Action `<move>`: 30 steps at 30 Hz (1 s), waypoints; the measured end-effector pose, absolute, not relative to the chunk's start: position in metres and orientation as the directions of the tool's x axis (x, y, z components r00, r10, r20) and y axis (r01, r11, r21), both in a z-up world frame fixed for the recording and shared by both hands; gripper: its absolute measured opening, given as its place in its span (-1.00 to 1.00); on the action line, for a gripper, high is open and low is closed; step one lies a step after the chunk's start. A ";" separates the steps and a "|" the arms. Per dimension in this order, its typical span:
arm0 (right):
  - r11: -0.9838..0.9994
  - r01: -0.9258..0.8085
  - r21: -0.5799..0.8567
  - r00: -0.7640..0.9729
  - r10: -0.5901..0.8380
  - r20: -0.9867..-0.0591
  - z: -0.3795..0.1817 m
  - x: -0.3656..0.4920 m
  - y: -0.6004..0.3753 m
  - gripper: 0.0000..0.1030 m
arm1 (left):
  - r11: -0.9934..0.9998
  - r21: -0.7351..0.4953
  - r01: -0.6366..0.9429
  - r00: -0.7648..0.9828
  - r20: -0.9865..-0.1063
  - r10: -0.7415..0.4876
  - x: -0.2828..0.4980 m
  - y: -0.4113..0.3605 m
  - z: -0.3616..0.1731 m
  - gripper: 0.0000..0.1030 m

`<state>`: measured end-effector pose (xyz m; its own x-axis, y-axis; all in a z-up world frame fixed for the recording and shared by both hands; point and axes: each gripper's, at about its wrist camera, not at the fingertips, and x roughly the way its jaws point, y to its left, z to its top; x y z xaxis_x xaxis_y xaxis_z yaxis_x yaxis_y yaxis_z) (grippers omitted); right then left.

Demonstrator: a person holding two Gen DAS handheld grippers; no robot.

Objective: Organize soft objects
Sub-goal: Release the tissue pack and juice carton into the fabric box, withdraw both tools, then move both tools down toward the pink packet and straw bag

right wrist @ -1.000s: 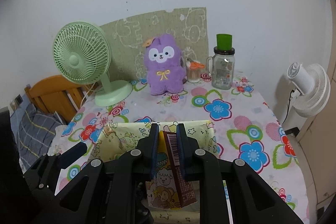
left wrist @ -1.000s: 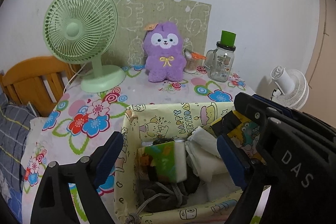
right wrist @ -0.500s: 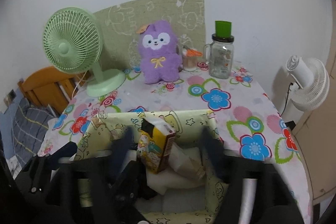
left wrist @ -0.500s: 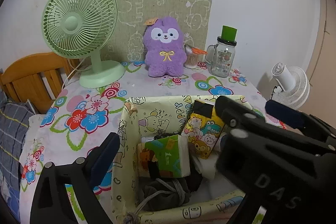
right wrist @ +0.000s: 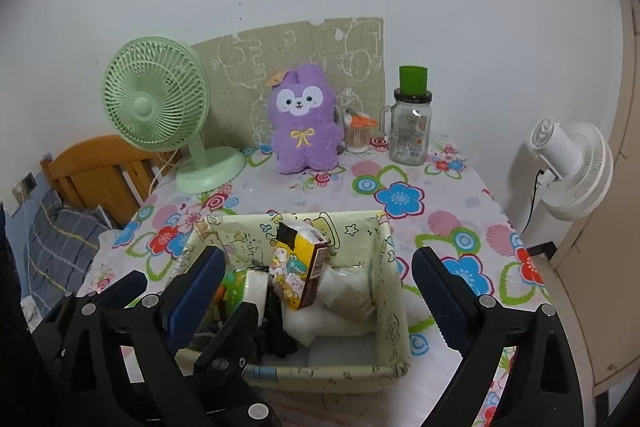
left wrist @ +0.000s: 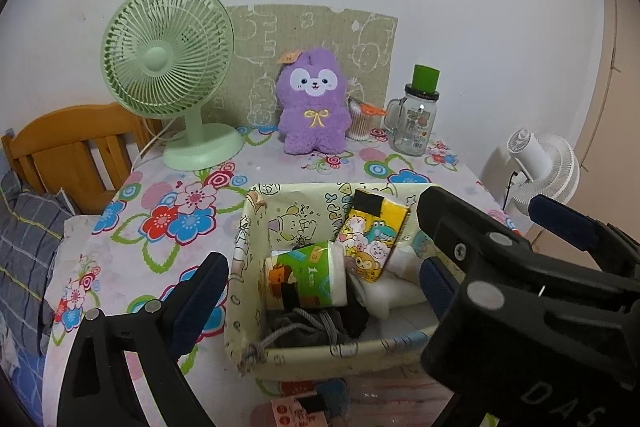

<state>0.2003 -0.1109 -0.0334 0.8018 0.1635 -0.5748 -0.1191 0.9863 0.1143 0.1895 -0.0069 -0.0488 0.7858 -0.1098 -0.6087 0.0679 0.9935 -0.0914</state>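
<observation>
Now the yellow tissue pack (right wrist: 298, 269) stands tilted inside the fabric basket (right wrist: 390, 323), at the lower centre of the right wrist view, leaning beside the green tissue pack (left wrist: 306, 281). It looks light and soft, with a slippery plastic wrap, so I think a gentle hold on its two flat sides is best. The right gripper (right wrist: 316, 291) hangs above the basket with its fingers spread wide and holds nothing. The left gripper (left wrist: 320, 287) is also spread, with nothing between its fingers. The left wrist view shows a grey drawstring pouch (left wrist: 298, 333) at the basket's near corner, while the right view hides it partly. The purple plush toy (right wrist: 302, 121) sits in the upper centre, on the flowered tablecloth (right wrist: 400, 195).
</observation>
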 end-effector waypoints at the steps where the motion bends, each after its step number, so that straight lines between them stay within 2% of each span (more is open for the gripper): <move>1: 0.986 -0.121 0.115 0.804 0.165 -0.571 -0.031 0.197 -0.111 0.88 | 0.993 -0.091 0.069 0.788 -0.606 -0.110 0.187 -0.008 -0.047 0.92; 4: 0.985 -0.126 0.114 0.813 0.168 -0.558 -0.024 0.184 -0.113 0.89 | 0.993 -0.087 0.078 0.801 -0.588 -0.115 0.175 -0.010 -0.039 0.99; 14: 0.986 -0.129 0.110 0.855 0.166 -0.491 0.002 0.135 -0.120 0.99 | 0.994 -0.069 0.081 0.838 -0.535 -0.105 0.133 -0.015 -0.012 0.99; 30: 0.987 -0.142 0.077 0.890 0.161 -0.426 0.023 0.074 -0.124 1.00 | 0.996 -0.056 0.063 0.873 -0.481 -0.082 0.078 -0.018 0.007 0.99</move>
<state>0.0741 -0.1237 0.0232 0.8904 0.1611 -0.4257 -0.1417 0.9869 0.0771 0.0778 -0.0177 0.0073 0.8730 -0.0825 -0.4807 0.0632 0.9964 -0.0560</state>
